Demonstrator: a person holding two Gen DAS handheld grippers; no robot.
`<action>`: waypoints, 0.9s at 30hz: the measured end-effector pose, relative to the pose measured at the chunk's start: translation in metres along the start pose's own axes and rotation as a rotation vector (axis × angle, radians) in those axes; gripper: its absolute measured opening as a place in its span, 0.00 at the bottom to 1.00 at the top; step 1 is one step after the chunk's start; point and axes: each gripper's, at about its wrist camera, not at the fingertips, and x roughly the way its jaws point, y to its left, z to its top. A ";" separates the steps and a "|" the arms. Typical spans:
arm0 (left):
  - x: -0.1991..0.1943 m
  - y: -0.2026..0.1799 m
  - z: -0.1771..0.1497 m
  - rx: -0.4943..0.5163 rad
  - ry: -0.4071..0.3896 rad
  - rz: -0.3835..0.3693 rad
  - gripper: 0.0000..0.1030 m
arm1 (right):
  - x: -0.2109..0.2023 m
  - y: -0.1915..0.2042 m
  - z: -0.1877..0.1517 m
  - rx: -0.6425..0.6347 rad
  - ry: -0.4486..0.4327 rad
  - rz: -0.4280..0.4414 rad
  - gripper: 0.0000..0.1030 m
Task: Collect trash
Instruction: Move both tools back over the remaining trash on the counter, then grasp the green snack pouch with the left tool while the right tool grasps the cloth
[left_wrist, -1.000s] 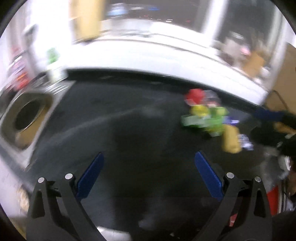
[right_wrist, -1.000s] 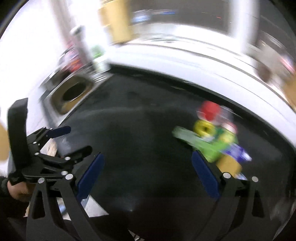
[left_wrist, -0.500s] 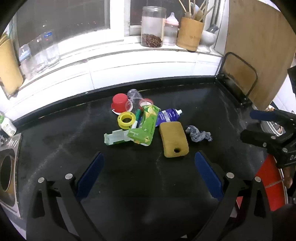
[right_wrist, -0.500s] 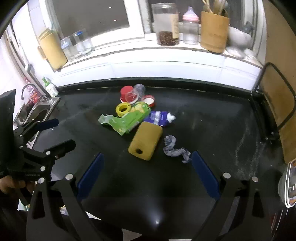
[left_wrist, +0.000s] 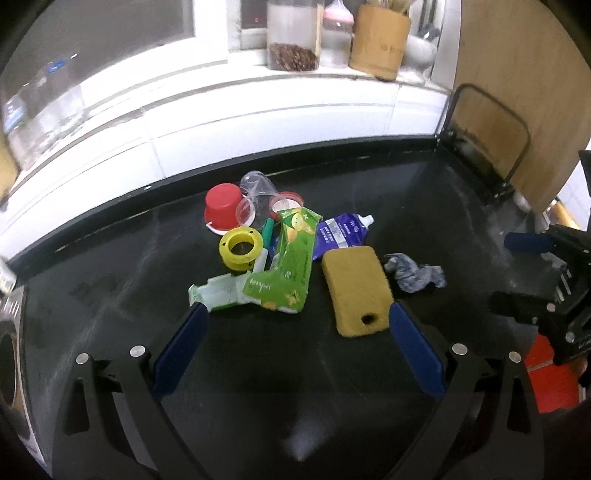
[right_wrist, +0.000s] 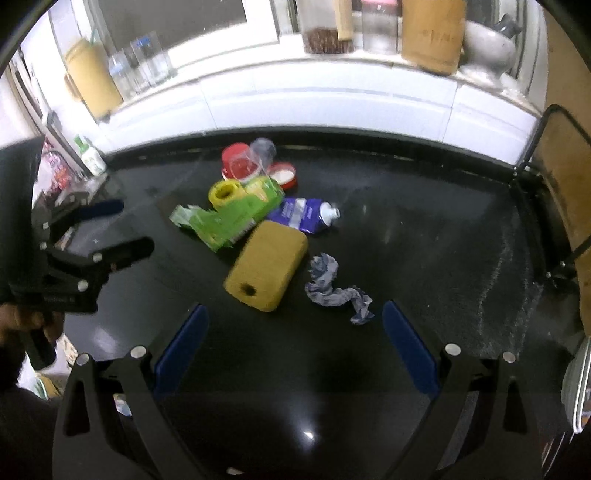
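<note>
Your left gripper (left_wrist: 295, 343) and right gripper (right_wrist: 291, 341) gape empty; the green packet (left_wrist: 288, 269) half-hides the marker (left_wrist: 266, 240).

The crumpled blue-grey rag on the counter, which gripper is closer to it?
Probably right. The rag lies just ahead of the right gripper, inside its open fingers; for the left gripper it sits further ahead, off right, beyond the sponge.

right hand-held gripper (right_wrist: 291, 347): jaws wide, empty | yellow sponge (right_wrist: 266, 270) beside grey rag (right_wrist: 334, 290) | black counter (right_wrist: 424, 236)
</note>
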 end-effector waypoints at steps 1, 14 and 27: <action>0.008 0.000 0.003 0.009 0.003 -0.003 0.92 | 0.009 -0.003 0.000 -0.009 0.011 -0.002 0.90; 0.119 -0.006 0.031 0.158 0.094 -0.029 0.82 | 0.109 -0.045 0.002 -0.032 0.162 0.025 0.80; 0.139 -0.004 0.036 0.170 0.108 -0.154 0.38 | 0.136 -0.044 0.013 -0.108 0.202 0.085 0.35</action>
